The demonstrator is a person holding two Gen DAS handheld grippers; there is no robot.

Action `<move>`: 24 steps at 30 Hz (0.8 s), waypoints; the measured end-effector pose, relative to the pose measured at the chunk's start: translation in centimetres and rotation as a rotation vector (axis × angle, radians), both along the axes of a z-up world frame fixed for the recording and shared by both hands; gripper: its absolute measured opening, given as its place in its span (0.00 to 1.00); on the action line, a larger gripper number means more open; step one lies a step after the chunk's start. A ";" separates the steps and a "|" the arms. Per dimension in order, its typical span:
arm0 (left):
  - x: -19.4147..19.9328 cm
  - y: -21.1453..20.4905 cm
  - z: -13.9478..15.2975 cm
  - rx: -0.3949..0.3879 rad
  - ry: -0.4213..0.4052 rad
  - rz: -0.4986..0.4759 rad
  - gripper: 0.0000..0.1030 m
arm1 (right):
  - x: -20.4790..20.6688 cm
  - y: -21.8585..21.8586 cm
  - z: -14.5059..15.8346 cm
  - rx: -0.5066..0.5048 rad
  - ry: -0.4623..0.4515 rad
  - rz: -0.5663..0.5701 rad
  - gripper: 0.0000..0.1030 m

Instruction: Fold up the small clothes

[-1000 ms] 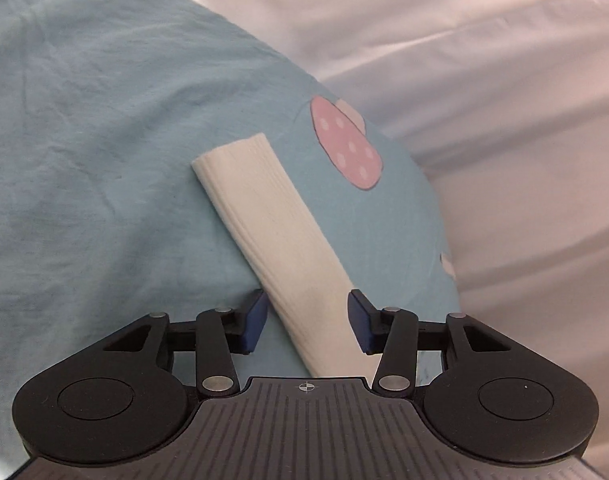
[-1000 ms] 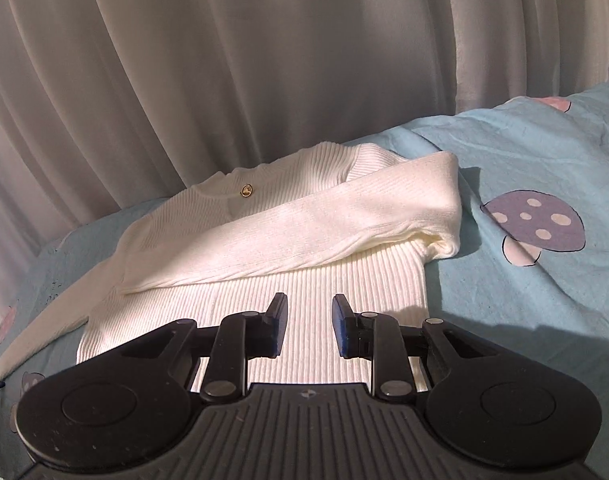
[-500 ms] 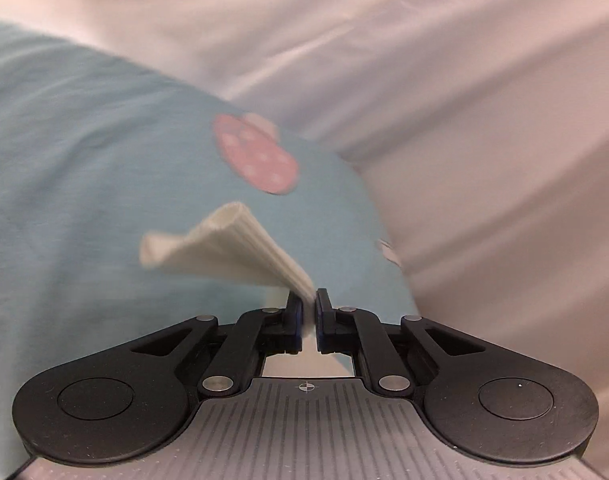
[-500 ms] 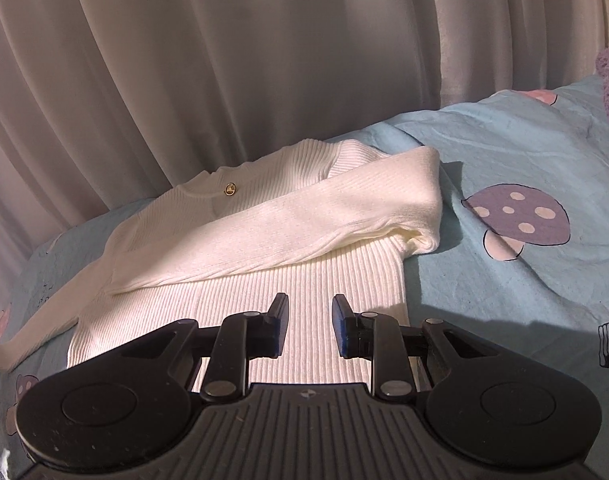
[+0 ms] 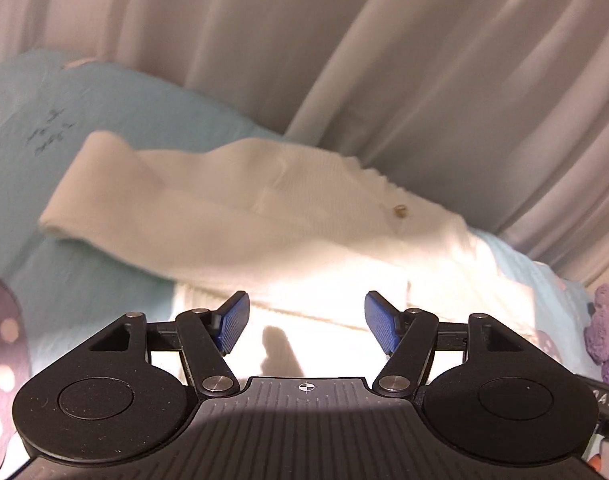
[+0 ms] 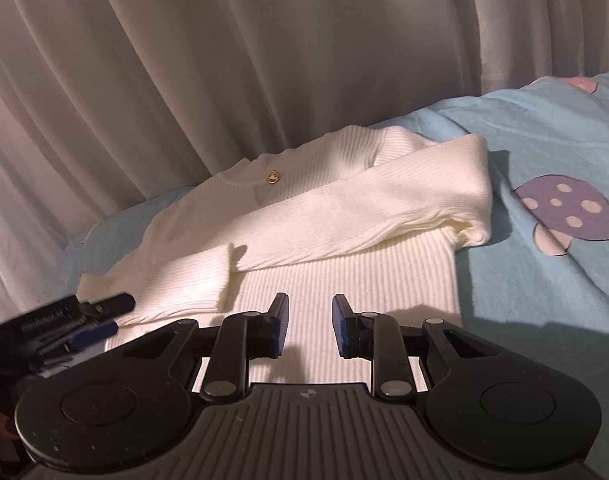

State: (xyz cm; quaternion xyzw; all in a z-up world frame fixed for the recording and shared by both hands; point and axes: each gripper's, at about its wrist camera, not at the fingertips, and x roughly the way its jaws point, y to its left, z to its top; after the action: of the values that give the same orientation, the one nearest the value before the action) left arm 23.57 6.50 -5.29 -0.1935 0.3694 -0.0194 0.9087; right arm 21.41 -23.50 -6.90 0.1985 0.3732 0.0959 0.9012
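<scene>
White sweater (image 6: 344, 216) | purple plush (image 5: 608, 328) left view only | purple mushroom print (image 6: 564, 208) right view only

A cream-white ribbed knit sweater (image 6: 312, 216), fastened with a single gold button (image 6: 273, 177), lies on a pale blue bedsheet (image 6: 544, 128) printed with mushrooms. To the right of the sweater sits a lavender-capped mushroom print (image 6: 566, 210) dotted pale pink, with a whitish stem; beyond it, at the sheet's far edge, a pink print (image 6: 582, 83). Behind the sweater hangs a plain greyish-white pleated curtain (image 6: 264, 52). A fuzzy purple plush toy (image 5: 608, 332) shows at the sweater's far right in the left wrist view.
</scene>
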 end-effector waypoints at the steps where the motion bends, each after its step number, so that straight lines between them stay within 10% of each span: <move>1: -0.6 0.7 -0.1 0.010 0.021 0.047 0.75 | 0.6 0.3 -0.1 0.027 0.009 0.019 0.23; 10: -1.5 8.6 -0.4 0.049 0.097 0.326 0.86 | 7.2 6.2 -2.3 0.073 0.046 0.152 0.33; 15: -1.8 9.5 -0.9 0.063 0.120 0.346 0.86 | 8.5 9.0 -2.6 -0.020 0.032 0.199 0.31; 19: -0.9 9.1 -1.4 0.071 0.118 0.329 0.86 | 8.8 10.5 -2.2 -0.043 0.014 0.268 0.06; 24: 0.3 7.4 -1.1 0.108 0.099 0.250 0.86 | 7.4 9.4 2.2 -0.208 -0.202 0.203 0.05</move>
State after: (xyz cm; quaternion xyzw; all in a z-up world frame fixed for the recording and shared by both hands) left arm 23.89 13.90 -6.38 -0.1896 0.3873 0.1234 0.8938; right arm 28.78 -14.11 -4.70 0.0549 0.3067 0.1669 0.9355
